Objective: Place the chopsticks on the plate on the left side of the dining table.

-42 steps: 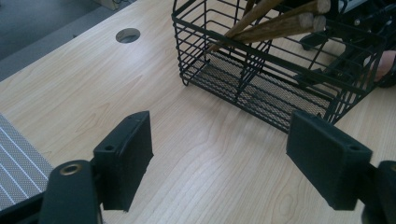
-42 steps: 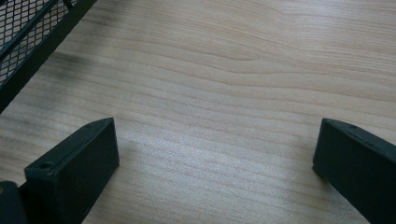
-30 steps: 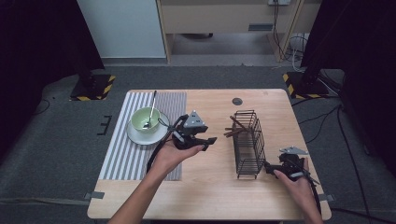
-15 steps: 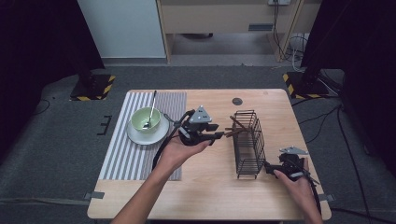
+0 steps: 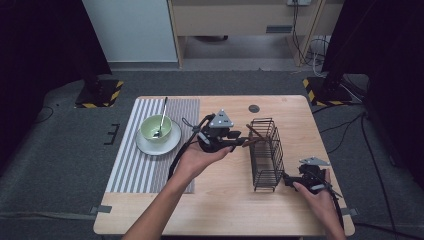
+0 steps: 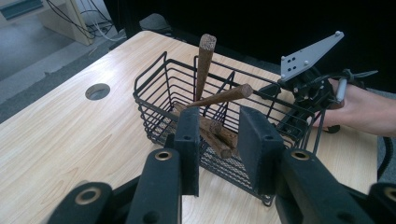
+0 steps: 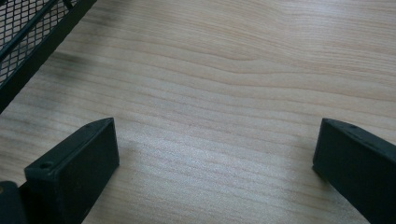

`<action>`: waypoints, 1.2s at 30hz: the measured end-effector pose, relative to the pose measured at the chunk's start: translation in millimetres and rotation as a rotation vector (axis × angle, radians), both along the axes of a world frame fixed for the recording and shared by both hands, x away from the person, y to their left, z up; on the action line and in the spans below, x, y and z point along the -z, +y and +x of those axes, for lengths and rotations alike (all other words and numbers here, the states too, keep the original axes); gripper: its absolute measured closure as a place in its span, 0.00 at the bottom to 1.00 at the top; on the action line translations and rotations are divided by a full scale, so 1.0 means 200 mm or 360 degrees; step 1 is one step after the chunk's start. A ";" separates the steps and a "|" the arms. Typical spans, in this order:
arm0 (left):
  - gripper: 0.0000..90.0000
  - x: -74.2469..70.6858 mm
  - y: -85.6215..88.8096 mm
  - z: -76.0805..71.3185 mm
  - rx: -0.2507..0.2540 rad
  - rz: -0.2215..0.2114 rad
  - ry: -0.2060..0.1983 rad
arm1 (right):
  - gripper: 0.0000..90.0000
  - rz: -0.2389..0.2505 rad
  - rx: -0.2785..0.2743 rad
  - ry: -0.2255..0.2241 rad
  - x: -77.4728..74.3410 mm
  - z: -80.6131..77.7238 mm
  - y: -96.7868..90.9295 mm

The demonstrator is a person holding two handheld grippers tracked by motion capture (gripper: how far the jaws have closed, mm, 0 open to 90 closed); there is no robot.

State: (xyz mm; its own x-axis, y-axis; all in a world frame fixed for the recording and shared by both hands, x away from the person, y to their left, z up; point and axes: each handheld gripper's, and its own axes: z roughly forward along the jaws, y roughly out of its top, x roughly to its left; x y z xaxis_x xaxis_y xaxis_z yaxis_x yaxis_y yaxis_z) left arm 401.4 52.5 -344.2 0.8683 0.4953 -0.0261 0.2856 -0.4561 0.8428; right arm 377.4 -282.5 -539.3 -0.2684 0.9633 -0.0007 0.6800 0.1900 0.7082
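Left gripper (image 6: 217,119) sat at the left side of the wire basket (image 5: 266,155), tips pointed at its wall. Its jaws had just been closing and stood narrow, with a gap left between them. I saw no pad pressing on anything. Through that gap I saw the wooden sticks (image 6: 215,135) lying on the basket floor, beyond the tips. One more stick (image 6: 205,60) stood steeply tilted inside the basket, top above the rim. A second leaning stick (image 6: 224,97) crossed it lower down, its thick end up near the far rim. From the high view a stick end poked out past the basket's left wall, right by the left gripper's tips; I couldn't tell if it touched them.

Right gripper (image 7: 215,135) sat just beside the basket's near right corner, low over the bare table (image 5: 225,210), jaws wide apart, nothing between them. The basket's mesh corner showed at the upper left of the right gripper view.

Well left of the basket: green bowl (image 5: 156,128) with a spoon (image 5: 162,112) in it, on a white plate (image 5: 172,144), on a striped mat (image 5: 130,165). Round hole (image 5: 254,108) in the tabletop just behind the basket.
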 end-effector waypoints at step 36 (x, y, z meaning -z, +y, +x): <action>0.77 0.11 -0.11 0.12 -0.0106 0.0073 0.0019 | 0.00 0.0000 0.0000 0.0000 0.00 0.00 0.00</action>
